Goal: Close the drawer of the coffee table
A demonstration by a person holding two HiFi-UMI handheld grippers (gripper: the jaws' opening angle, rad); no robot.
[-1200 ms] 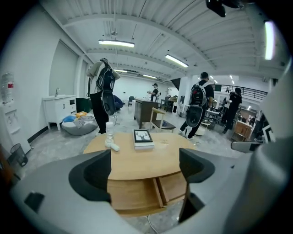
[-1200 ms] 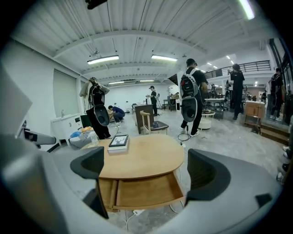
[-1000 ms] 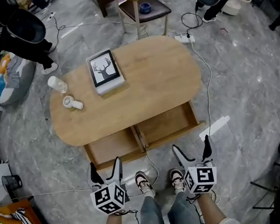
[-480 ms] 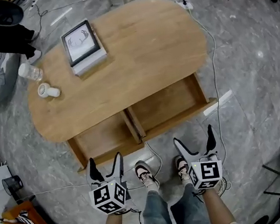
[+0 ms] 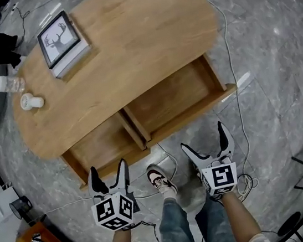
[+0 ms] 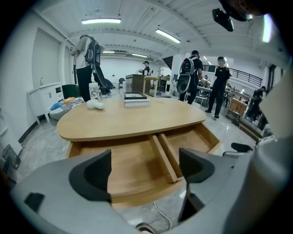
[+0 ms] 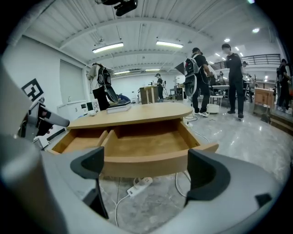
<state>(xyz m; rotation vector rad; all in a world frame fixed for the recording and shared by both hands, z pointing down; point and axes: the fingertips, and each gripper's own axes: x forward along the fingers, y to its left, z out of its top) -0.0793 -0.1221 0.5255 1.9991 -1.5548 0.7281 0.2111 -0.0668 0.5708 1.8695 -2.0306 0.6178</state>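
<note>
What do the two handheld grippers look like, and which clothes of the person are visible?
The left gripper and the right gripper look alike: a pale grey body, two tapering fingers with black pads, and a white cube printed with black square markers. The person wears blue jeans and white-and-dark sneakers.

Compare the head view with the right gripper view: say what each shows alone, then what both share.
Only the head view shows the person's shoes and the deer image on the framed picture, seen from above. Only the right gripper view shows people standing in the room behind the table, and the ceiling lights. Both show the coffee table, its drawer pulled open, and the right gripper with its jaws apart, holding nothing, short of the drawer front.
</note>
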